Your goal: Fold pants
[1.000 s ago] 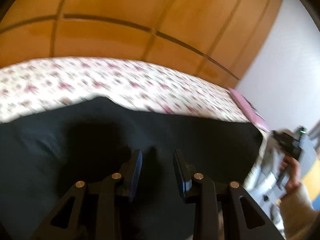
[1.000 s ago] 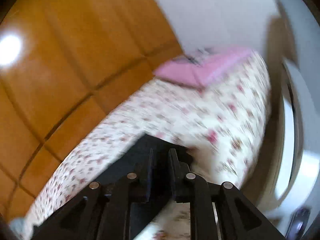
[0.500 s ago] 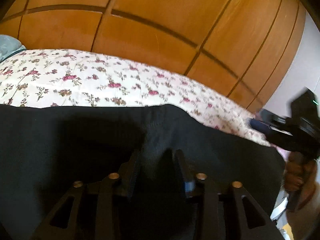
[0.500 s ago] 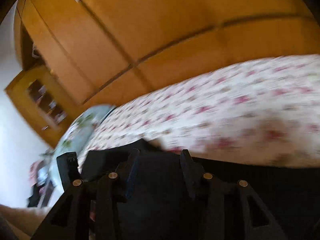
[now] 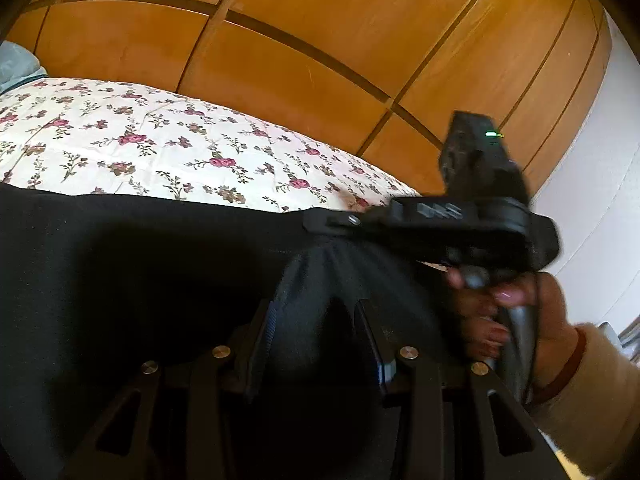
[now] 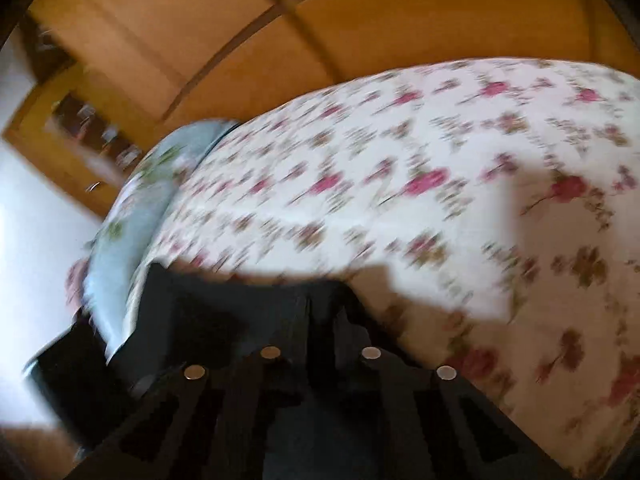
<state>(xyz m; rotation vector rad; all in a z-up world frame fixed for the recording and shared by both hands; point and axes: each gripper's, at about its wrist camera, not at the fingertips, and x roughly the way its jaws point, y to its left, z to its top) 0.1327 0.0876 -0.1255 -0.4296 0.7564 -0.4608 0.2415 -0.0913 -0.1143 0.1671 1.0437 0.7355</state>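
pants (image 5: 140, 280) black, spread over near side of flowered bed (image 5: 160, 148) | my left claw (image 5: 320, 344) agape around a raised fold | my right claw (image 6: 322, 316) clenched on pants edge | risk: fold slips out before I pinch

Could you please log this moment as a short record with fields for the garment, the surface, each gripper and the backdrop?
garment: black pants, spread over the bed, one part bunched
surface: floral bedspread
left gripper: fingers apart, a fold of fabric between them
right gripper: shut on the pants' edge; view blurred
right hand: on the right gripper's handle
backdrop: wooden panels
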